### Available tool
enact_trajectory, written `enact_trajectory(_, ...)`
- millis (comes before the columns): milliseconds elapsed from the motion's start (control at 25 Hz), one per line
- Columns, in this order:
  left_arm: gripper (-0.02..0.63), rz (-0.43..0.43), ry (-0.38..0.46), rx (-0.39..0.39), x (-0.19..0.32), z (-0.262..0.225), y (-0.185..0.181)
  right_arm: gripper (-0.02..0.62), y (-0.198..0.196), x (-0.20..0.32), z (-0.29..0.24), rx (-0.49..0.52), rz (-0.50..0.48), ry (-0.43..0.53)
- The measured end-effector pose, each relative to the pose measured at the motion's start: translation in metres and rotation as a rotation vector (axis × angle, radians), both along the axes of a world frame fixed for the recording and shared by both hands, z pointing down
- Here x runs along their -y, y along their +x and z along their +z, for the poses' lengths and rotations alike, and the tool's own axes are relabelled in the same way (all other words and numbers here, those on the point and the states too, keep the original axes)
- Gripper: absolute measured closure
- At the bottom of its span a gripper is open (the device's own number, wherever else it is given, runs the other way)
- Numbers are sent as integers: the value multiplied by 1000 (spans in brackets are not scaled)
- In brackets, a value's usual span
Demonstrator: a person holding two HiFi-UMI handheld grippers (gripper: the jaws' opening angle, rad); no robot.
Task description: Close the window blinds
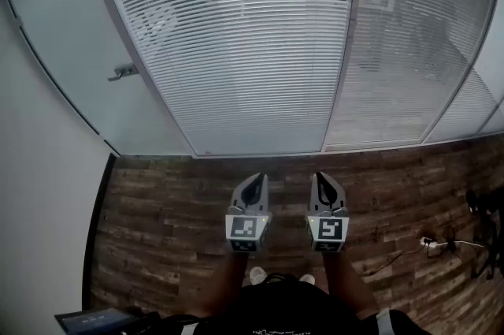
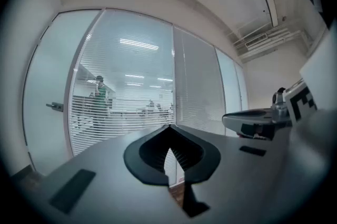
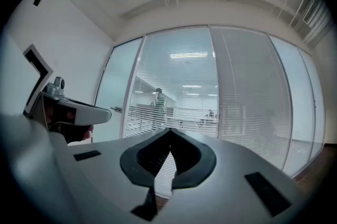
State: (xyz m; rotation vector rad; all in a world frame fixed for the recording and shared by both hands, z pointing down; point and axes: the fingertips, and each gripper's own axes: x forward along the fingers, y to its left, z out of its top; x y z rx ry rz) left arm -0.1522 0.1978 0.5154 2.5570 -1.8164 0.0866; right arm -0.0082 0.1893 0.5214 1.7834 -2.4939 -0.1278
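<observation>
White blinds (image 1: 244, 50) hang behind the middle glass panel, their slats tilted open so that a room with people shows through. The blinds of the panel to its right (image 1: 394, 50) look nearly shut and let little through. My left gripper (image 1: 257, 176) and right gripper (image 1: 320, 175) are held side by side low over the wooden floor, short of the glass, both pointing at the wall. Both are shut with nothing between their tips. The left gripper view shows its own jaws (image 2: 169, 128) met in front of the blinds (image 2: 126, 91); the right gripper view shows the same (image 3: 169, 130).
A frosted glass door with a handle (image 1: 124, 72) stands left of the blinds. A white wall runs along the left. A power strip with cables (image 1: 441, 244) lies on the wooden floor at the right. A dark flat object (image 1: 94, 319) sits at bottom left.
</observation>
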Motion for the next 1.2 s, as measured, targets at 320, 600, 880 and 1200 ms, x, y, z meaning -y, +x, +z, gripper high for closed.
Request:
enact_trajectory(320, 611, -14, -1, 31, 1, 10, -11, 592, -10, 5, -7, -29, 1, 4)
enact_trajectory(600, 611, -18, 10, 51, 6, -1, -23, 592, -28, 7, -9, -21, -10, 10)
enact_trajectory(880, 611, -15, 6, 4, 6, 2, -29, 592, -32, 7, -5, -26, -10, 14)
enact_trajectory(1200, 611, 13, 10, 32, 6, 0, -34, 592, -42, 4, -4, -15, 11, -4)
